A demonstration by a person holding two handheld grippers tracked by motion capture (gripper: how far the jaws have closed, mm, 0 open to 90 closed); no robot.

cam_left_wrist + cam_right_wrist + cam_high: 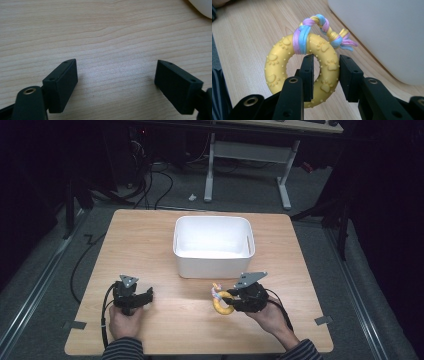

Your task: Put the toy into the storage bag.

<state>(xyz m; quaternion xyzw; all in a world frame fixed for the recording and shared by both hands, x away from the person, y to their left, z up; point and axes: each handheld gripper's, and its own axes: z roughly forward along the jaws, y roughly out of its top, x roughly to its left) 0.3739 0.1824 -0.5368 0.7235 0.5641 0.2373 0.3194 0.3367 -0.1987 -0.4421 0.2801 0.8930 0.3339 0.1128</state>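
Here is the yellow ring toy (299,72), a chunky ring with raised paw prints and little studs, and a braided pastel rope (317,27) looped round its top and knotted off into a frayed tail; it sits on the wooden table (165,235) at the near right, just in front of the white bin (213,252). The right gripper (325,77) has it by the ring's wall, one jaw poked through the hole and the other outside, the two clamped on that side of the ring. It looks like soft, light rubber, so I judge it will give a little under the squeeze, and the studs should help against slipping (the rope end is floppy and would be a poor place to grab). Through-the-hole is the sensible hold, since the ring can't slide out sideways. Over on the left, the left gripper (116,83) sits low over bare wood with its jaws spread wide and nothing between them, a corner of the bin just peeking in at the top right of the left gripper view
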